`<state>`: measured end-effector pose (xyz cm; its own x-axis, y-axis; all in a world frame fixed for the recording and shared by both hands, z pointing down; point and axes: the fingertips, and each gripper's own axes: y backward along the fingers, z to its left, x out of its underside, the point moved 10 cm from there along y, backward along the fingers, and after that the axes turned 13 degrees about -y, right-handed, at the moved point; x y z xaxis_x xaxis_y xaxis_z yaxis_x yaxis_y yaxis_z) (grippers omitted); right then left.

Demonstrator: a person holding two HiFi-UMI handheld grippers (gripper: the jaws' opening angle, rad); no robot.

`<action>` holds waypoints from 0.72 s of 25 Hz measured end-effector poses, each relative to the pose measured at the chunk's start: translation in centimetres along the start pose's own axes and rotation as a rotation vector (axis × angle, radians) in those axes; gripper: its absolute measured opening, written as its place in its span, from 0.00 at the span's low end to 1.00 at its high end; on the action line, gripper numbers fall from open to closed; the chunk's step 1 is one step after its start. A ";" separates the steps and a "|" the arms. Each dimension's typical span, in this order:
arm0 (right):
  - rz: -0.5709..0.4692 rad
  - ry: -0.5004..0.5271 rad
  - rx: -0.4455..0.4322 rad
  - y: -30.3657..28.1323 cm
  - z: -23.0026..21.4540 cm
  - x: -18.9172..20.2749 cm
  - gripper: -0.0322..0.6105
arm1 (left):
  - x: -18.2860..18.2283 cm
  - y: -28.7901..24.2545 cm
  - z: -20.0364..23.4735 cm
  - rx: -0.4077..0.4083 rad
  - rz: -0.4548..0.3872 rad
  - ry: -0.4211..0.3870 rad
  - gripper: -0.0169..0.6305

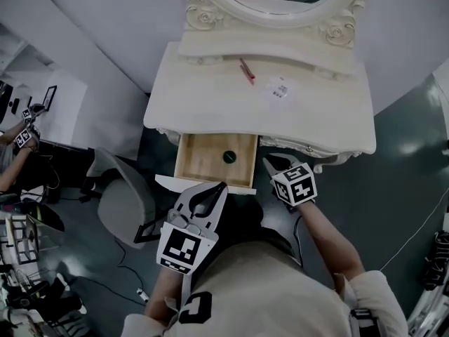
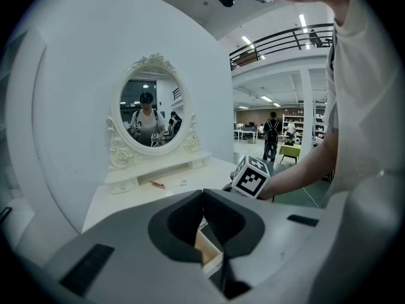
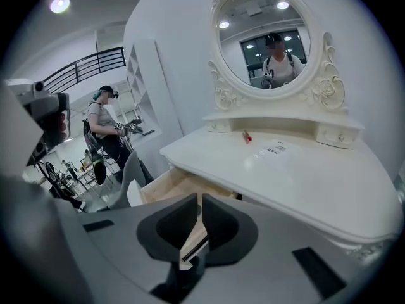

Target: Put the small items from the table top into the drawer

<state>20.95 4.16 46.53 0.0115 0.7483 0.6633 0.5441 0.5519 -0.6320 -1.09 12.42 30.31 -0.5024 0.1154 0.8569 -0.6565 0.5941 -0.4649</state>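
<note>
The drawer [image 1: 200, 161] stood pulled out, presumably to receive things; a dark round piece [image 1: 229, 157] lay inside. Left gripper [image 1: 209, 194] and right gripper [image 1: 269, 163] hung at its front, fingers pressed together on nothing. The red stick [image 1: 247, 71] lay far back on the surface [image 1: 203, 97], long axis slanting toward the front-right, near a packet [image 1: 278, 90].

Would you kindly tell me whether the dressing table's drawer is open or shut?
Open: the drawer is pulled out from under the table top, its wooden floor exposed, with a small dark round item lying inside.
</note>
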 end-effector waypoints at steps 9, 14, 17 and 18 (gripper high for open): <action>-0.003 -0.030 0.042 0.0 -0.3 -1.3 0.10 | 0.7 -0.5 1.9 0.036 -0.034 0.010 0.12; -0.001 -0.038 0.097 -0.9 0.2 -2.7 0.10 | 1.7 -0.3 4.3 0.062 -0.065 0.024 0.12; -0.001 -0.041 0.132 -1.6 0.8 -3.4 0.10 | 2.6 0.1 6.0 0.077 -0.092 0.026 0.12; -0.003 -0.041 0.144 -1.9 1.0 -3.7 0.10 | 2.9 0.2 6.5 0.084 -0.100 0.029 0.12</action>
<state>19.02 0.74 44.90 -0.0253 0.7595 0.6500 0.4176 0.5988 -0.6834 -6.30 7.72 31.23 -0.4169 0.0825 0.9052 -0.7477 0.5352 -0.3931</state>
